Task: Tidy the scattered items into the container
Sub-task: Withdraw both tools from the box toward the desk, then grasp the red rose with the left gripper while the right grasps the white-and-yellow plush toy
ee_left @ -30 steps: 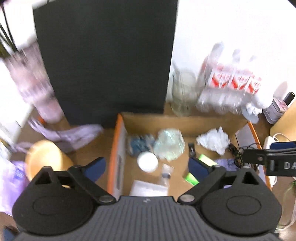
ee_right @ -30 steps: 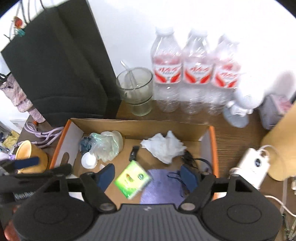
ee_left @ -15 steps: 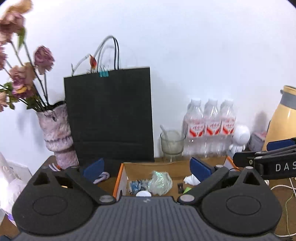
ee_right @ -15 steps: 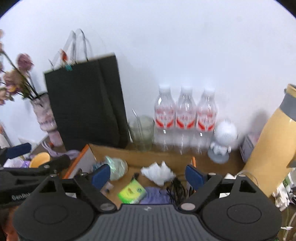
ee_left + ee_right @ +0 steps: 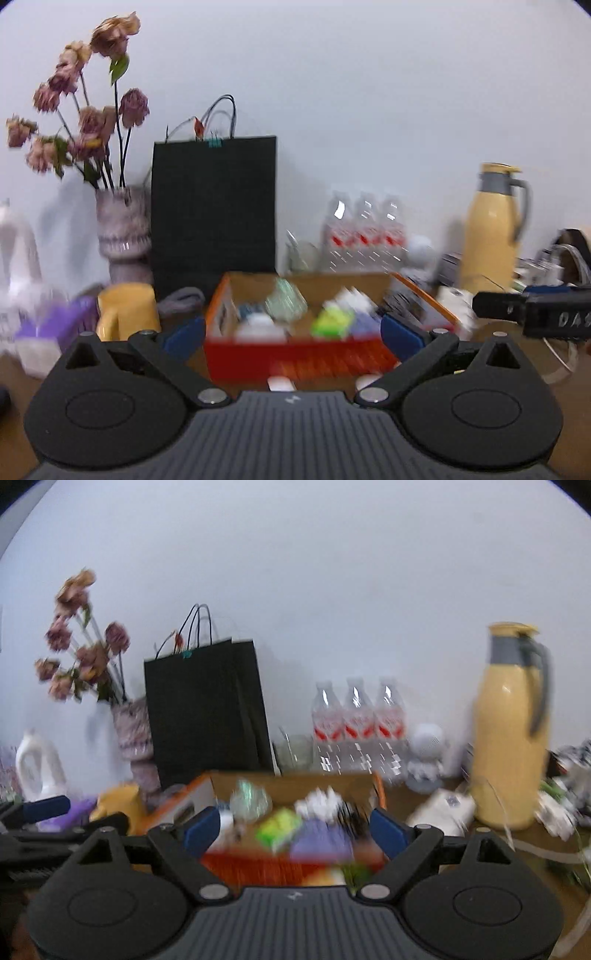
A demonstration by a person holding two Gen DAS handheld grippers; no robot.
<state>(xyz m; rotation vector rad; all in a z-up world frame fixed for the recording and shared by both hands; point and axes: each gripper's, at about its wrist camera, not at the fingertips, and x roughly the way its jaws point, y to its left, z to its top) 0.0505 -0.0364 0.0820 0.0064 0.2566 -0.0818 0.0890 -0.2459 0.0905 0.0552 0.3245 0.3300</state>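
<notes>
Open orange-walled cardboard box (image 5: 295, 864): holds green packet (image 5: 279, 827), apparently settled; left gripper (image 5: 291, 332) and right gripper (image 5: 291, 829) jaws apart, empty; scan bench before next pick

Left claw (image 5: 291, 334) and right claw (image 5: 294, 825) side by side, jaws wide apart, nothing between.

The box (image 5: 295, 354) stands before the bag (image 5: 214, 210) and bottles (image 5: 364, 236), mug (image 5: 127, 312) at its left.

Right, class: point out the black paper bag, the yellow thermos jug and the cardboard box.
black paper bag (image 5: 207, 716), right wrist view, front face.
yellow thermos jug (image 5: 508, 738), right wrist view, body.
cardboard box (image 5: 295, 360), left wrist view, red front wall.
</notes>
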